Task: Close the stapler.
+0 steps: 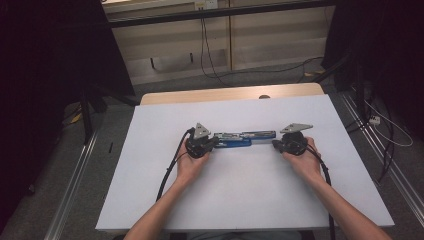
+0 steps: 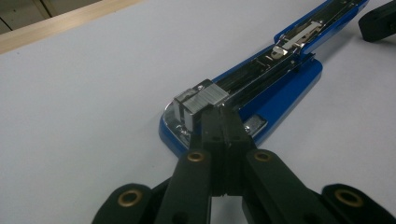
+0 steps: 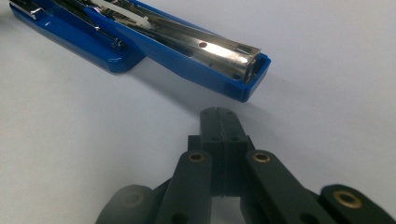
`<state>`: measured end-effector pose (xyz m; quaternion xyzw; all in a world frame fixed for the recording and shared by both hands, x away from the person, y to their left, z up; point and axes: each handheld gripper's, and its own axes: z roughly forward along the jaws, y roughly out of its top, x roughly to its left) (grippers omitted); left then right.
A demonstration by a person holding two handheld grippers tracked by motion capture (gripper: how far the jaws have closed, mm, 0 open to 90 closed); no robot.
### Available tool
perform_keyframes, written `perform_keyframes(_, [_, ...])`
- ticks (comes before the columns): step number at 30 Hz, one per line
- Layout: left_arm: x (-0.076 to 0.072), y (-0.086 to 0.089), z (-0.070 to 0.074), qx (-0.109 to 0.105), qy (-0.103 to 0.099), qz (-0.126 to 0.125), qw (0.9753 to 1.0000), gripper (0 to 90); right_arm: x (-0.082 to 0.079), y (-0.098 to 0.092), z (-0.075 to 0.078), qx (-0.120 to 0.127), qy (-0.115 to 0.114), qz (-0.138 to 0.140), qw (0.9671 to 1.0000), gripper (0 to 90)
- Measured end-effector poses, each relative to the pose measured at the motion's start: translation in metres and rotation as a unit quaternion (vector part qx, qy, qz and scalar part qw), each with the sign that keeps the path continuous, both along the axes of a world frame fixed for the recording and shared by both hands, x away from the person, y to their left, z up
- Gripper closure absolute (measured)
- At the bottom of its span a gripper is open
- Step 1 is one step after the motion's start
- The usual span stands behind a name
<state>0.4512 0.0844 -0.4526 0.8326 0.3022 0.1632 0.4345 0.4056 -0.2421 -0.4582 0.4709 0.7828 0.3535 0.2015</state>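
Observation:
A blue stapler [image 1: 243, 138] lies swung open flat along the middle of the white table top [image 1: 240, 200], its metal magazine facing up. My left gripper [image 1: 216, 143] is shut, and in the left gripper view its joined tips [image 2: 219, 114] touch the steel head of the stapler [image 2: 261, 84] at the base's end, with nothing between the jaws. My right gripper [image 1: 275, 145] sits at the stapler's other end. It is shut too; its tips [image 3: 219, 114] stop a short gap in front of the stapler's blue arm [image 3: 187, 58], apart from it.
The white sheet covers a wooden table whose far edge [image 1: 225, 93] shows bare. The right gripper's black body [image 2: 378, 21] shows far off in the left gripper view. Cables [image 1: 210, 60] run over the floor beyond the table, and dark curtains hang at both sides.

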Motion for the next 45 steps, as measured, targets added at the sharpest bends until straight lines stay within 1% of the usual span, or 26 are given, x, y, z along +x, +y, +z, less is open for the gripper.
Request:
perform_keyframes(2, [0.0005,0.0003,0.0,-0.002,0.002,-0.001,1.0,90.0,0.0008,0.0011,0.0012,-0.003,0.005,-0.002,1.0,90.0])
perform_keyframes(5, [0.0006,0.0003,0.0003,-0.001,0.003,-0.001,1.0,90.0,0.0028,0.0017,0.0011,-0.005,0.004,-0.003,1.0,90.0])
perform_keyframes(7, [0.0008,0.0003,0.0002,-0.004,0.003,0.0,1.0,90.0,0.0036,0.0015,0.0007,0.0,0.004,-0.006,1.0,90.0])
perform_keyframes(8, [0.0014,0.0014,0.0003,-0.003,0.006,-0.001,1.0,90.0,0.004,0.0015,0.0004,0.003,0.004,-0.009,0.9999,90.0])
perform_keyframes(9, [0.0018,0.0016,-0.0001,-0.009,0.008,-0.001,0.9999,90.0,0.0045,0.0014,0.0001,0.004,0.002,-0.009,0.9999,90.0])
perform_keyframes(11, [0.0013,0.0011,-0.0001,-0.009,0.009,0.0,0.9999,90.0,0.005,0.0017,-0.0002,0.006,0.001,-0.012,0.9999,90.0])
perform_keyframes(12, [0.0013,0.0012,0.0001,-0.007,0.008,0.0,0.9999,90.0,0.0055,0.002,-0.0003,0.006,0.001,-0.013,0.9999,90.0])
perform_keyframes(13, [0.0013,0.0015,0.0005,-0.001,0.004,0.0,1.0,90.0,0.0057,0.0022,-0.0003,0.006,0.001,-0.013,0.9999,90.0])
perform_keyframes(17, [0.0016,0.0018,0.0004,0.0,0.003,-0.003,1.0,90.0,0.0059,0.003,-0.0005,0.006,-0.001,-0.015,0.9999,90.0])
perform_keyframes(19, [0.0018,0.0016,-0.0004,-0.01,0.007,-0.003,0.9999,90.0,0.006,0.003,-0.0006,0.006,-0.002,-0.014,0.9999,90.0])
perform_keyframes(25, [0.0018,0.0016,-0.0004,-0.01,0.007,-0.003,0.9999,90.0,0.006,0.0031,-0.0007,0.006,-0.003,-0.014,0.9999,90.0])
perform_keyframes(27, [0.0016,0.0014,-0.0003,-0.01,0.008,-0.002,0.9999,90.0,0.0061,0.0035,-0.0006,0.005,-0.006,-0.015,0.9999,90.0])
perform_keyframes(30, [0.0015,0.0014,-0.0003,-0.009,0.008,-0.002,0.9999,90.0,0.0063,0.0044,0.0003,0.005,-0.019,-0.017,0.9997,90.0])
perform_keyframes(37, [0.0017,0.0012,0.0004,-0.004,0.008,-0.003,1.0,90.0,0.0065,0.0047,0.0008,0.008,-0.022,-0.019,0.9995,90.0])
perform_keyframes(40, [0.0018,0.0014,0.0007,0.0,0.005,-0.002,1.0,90.0,0.0068,0.0044,0.0015,0.008,-0.026,-0.017,0.9995,90.0])
perform_keyframes(44, [0.0019,0.0015,0.0006,0.0,0.004,-0.002,1.0,90.0,0.0076,0.0041,0.0029,0.009,-0.034,-0.013,0.9993,90.0])
perform_keyframes(45, [0.0016,0.0011,0.0003,-0.004,0.007,-0.002,1.0,90.0,0.0076,0.0042,0.003,0.01,-0.035,-0.013,0.9992,90.0])
